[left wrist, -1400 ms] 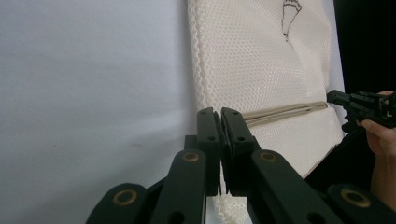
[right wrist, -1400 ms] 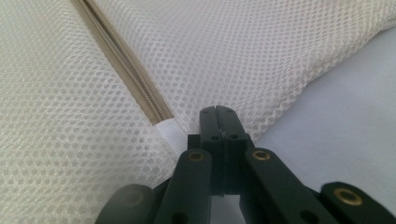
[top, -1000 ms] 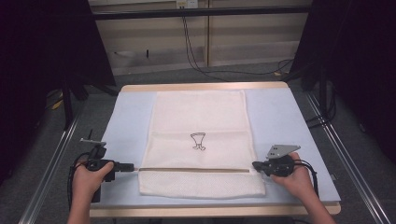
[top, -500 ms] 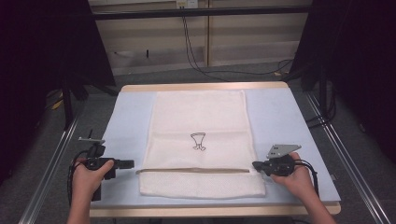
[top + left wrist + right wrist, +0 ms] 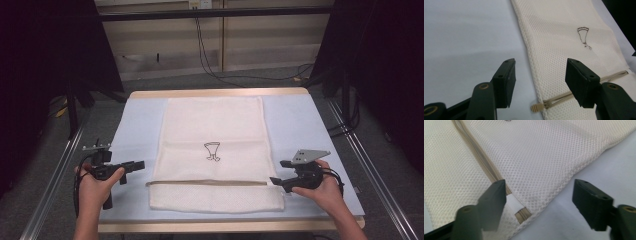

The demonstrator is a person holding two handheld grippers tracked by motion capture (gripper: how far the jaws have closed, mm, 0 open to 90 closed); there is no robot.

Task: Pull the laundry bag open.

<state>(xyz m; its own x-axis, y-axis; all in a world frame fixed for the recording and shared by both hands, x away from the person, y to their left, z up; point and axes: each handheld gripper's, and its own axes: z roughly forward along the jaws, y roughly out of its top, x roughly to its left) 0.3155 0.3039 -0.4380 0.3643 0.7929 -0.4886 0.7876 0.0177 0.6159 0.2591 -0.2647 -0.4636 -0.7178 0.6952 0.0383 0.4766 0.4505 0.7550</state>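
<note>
Cream mesh bag (image 5: 215, 145) flat on table (image 5: 135, 125)

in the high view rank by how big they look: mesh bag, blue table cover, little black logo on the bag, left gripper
1. blue table cover
2. mesh bag
3. left gripper, nearer the camera, yet plainly smaller than the bag
4. black logo

The mesh bag (image 5: 215, 150) lies flat on the table (image 5: 135, 125), in its middle. Its zipper (image 5: 210, 183) runs across the bag near the edge closest to the person. A small printed figure (image 5: 212, 151) sits on the bag, just behind the zipper. The left gripper (image 5: 131, 166) is just left of the bag, near the zipper's end. The right gripper (image 5: 278, 180) is at the zipper's right end, at the bag's edge.
</note>
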